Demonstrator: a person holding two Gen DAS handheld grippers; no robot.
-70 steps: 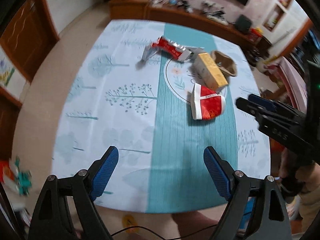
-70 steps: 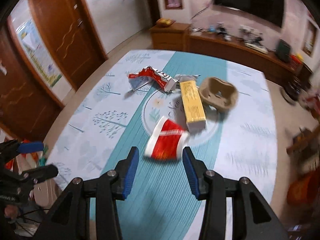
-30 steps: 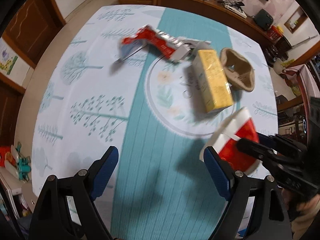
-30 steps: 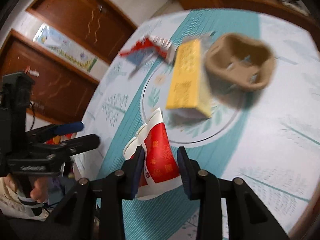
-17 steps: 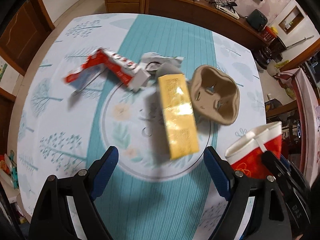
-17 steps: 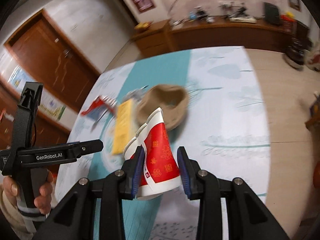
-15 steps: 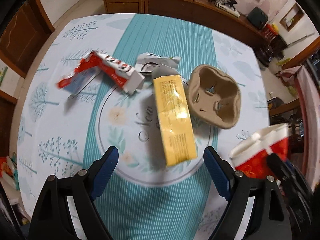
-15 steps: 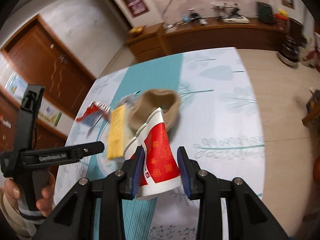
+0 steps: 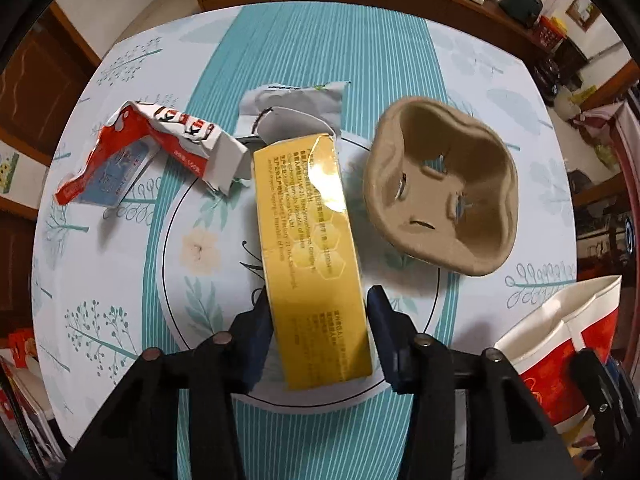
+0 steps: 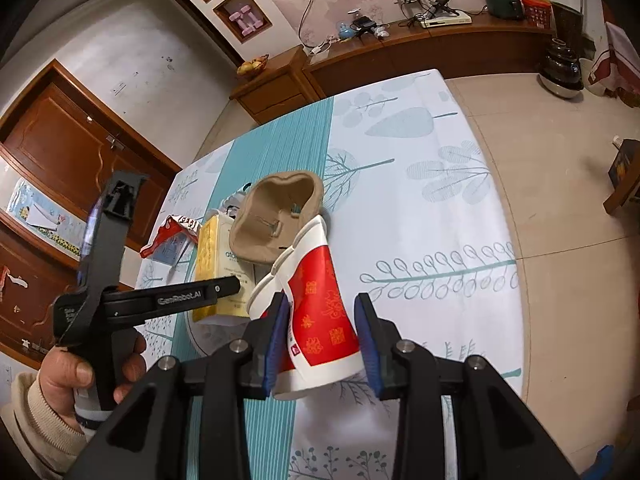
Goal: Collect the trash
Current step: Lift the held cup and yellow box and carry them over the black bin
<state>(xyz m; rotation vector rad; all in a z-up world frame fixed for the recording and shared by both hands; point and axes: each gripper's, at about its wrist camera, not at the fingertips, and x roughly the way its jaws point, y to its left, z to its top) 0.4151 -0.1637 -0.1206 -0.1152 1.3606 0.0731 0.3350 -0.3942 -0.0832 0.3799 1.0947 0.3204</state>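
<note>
Table point(image 9: 500, 92) under a white-and-teal tree-print cloth, all the trash sits near its middle on a printed circle.

Cup tray point(image 9: 442, 192) (moulded brown pulp, open side up) lies right of centre in the left wrist view, just beside the box.

Box point(image 9: 310, 256), long and yellow, lies flat, its near end between the left gripper's point(image 9: 320, 336) blue pads. Jaws have just been closing around it. Left pad looks against the box edge; a thin gap shows at the right pad, so I can't tell if the grip is made. Right wrist view shows that gripper point(image 10: 230, 287) from the side, arm over the box point(image 10: 210, 268), a hand point(image 10: 76, 376) in a cream sleeve on the handle.

Cup point(image 10: 316, 316), red and white paper, squashed, is clamped between the right gripper's point(image 10: 320, 342) pads, mouth pointing away from the camera, held above the table edge. It also shows at the lower right of the left wrist view point(image 9: 560, 356).

Wrapper point(image 9: 148, 152), red-white and crumpled, lies left of the box's far end, close to it (contact unclear).

Grey pouch point(image 9: 298, 98), torn, lies beyond the box's far end, partly under it.
</note>
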